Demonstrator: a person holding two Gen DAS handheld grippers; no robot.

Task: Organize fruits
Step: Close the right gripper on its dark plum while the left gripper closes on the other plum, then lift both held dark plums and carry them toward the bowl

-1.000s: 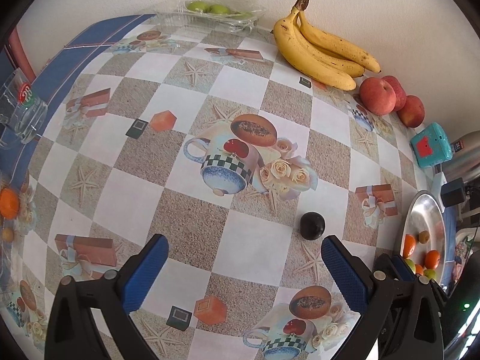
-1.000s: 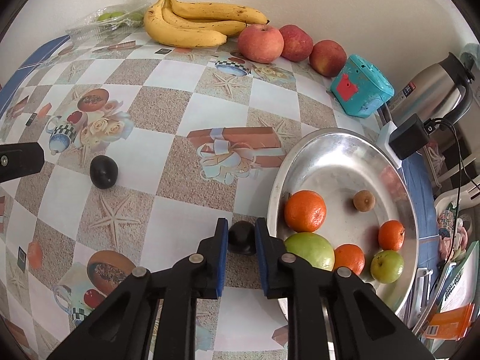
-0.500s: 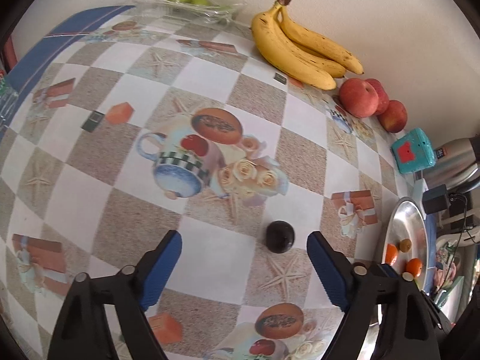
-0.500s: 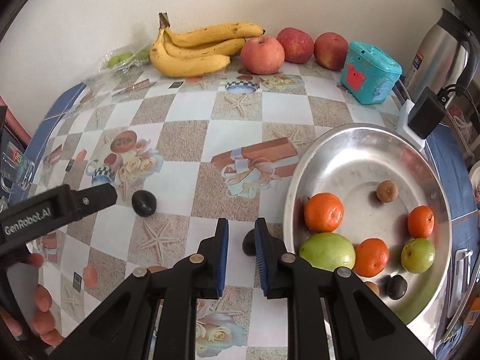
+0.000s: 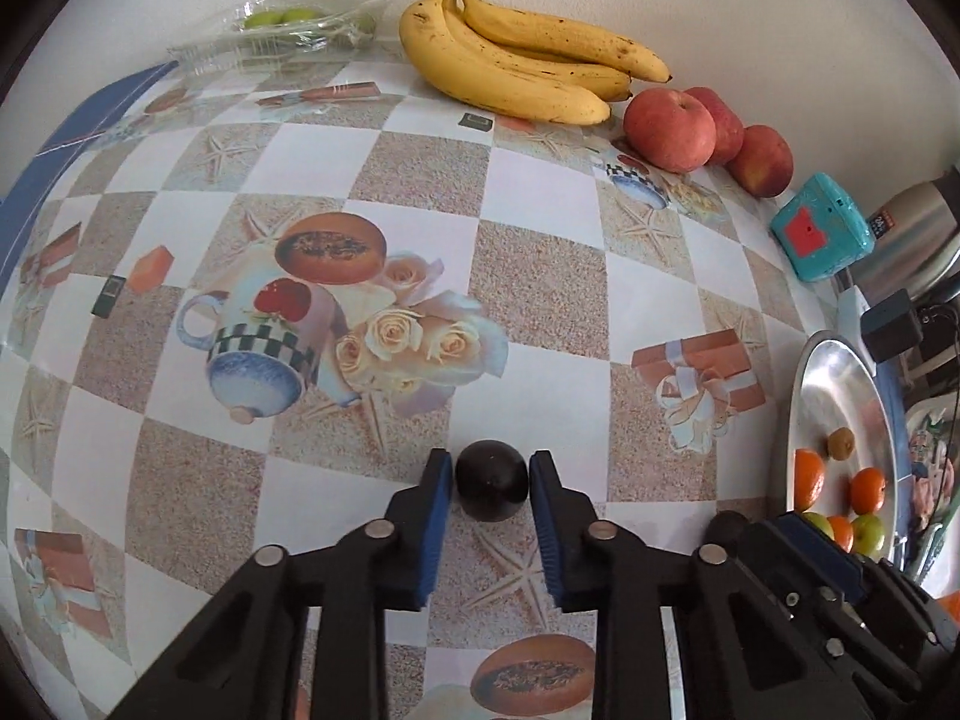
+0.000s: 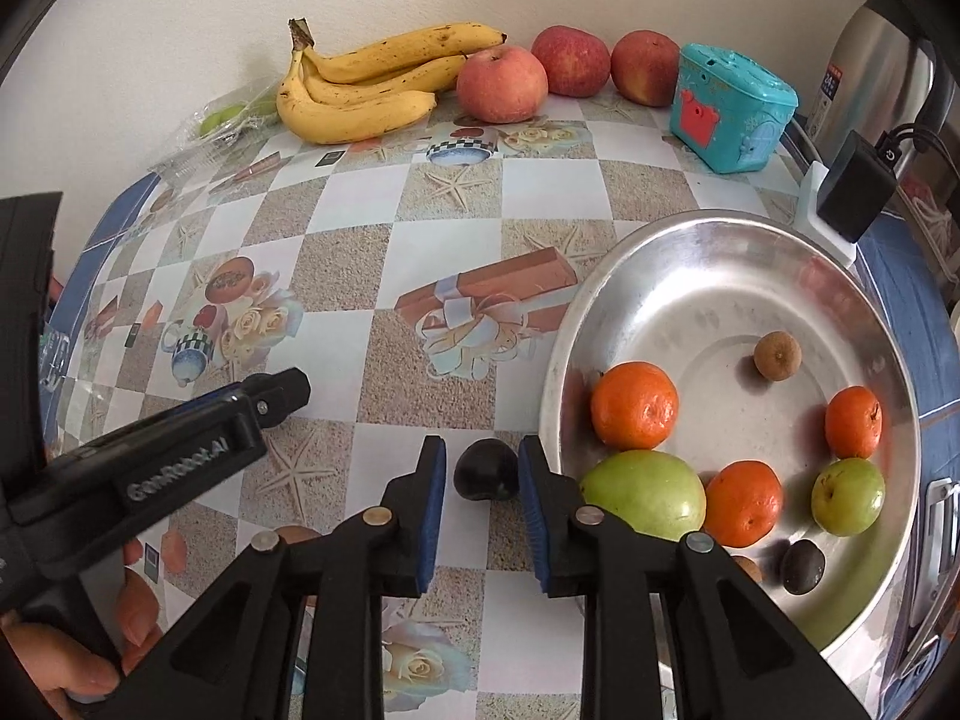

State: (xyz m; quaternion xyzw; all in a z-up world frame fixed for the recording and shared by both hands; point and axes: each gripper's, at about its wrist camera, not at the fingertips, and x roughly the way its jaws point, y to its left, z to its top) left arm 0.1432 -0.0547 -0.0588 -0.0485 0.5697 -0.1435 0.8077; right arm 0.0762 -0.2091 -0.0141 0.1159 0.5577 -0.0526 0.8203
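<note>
A dark plum (image 5: 492, 487) is being gripped by the left gripper (image 5: 491, 483), left of the steel tray (image 6: 690, 252). A second plum (image 6: 485, 469), its orientation unclear, is being bracketed by the right gripper (image 6: 483, 471) beside the tray's rim, contact uncertain. Both are resting on a checkered tablecloth (image 5: 540, 276) against a white wall (image 6: 180, 12).

The metal tray (image 5: 840, 396) is cut off by the right edge of the left wrist view, and its near fruits are covered by the right gripper's body. The green fruits in the plastic bag (image 6: 222, 120) are blurred. The kettle (image 6: 870, 60) is cropped, and its label cannot be read.
</note>
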